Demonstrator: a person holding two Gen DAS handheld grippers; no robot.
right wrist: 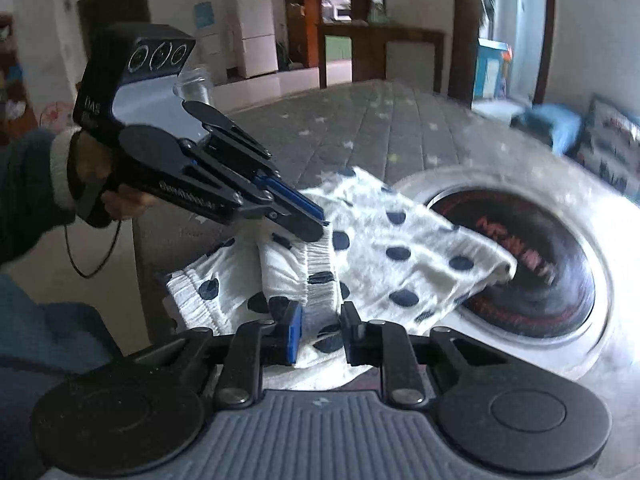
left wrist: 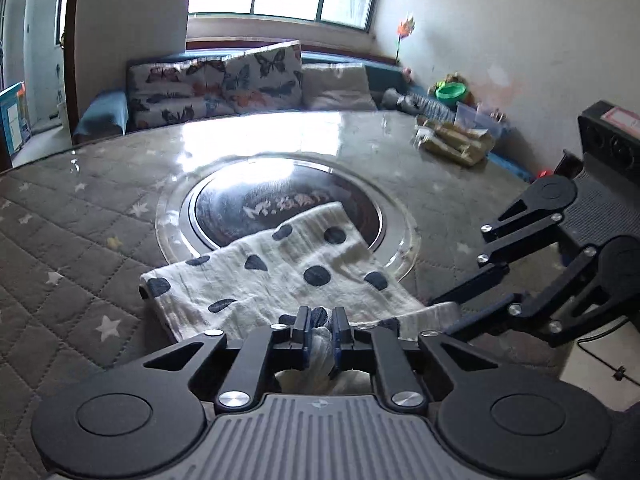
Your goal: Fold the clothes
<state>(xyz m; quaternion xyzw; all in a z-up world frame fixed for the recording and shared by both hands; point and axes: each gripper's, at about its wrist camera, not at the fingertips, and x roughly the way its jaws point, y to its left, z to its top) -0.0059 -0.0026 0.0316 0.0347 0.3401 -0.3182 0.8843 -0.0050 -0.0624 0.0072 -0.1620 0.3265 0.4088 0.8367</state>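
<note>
Spotted garment (left wrist: 288, 276) on counter (left wrist: 80, 240), near edge bunched. Left claw (left wrist: 320, 330) and right claw (right wrist: 318, 330) clenched on waistband. Advised: equal tension, hem lifted level.

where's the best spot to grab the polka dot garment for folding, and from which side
Probably the gathered elastic waistband of the polka dot garment, approached from the near table edge: that bunched edge hangs toward you, while the rest lies flat across the glass turntable.

Left tongs (left wrist: 320, 330) pinching spotted cloth (left wrist: 280, 276)
</note>
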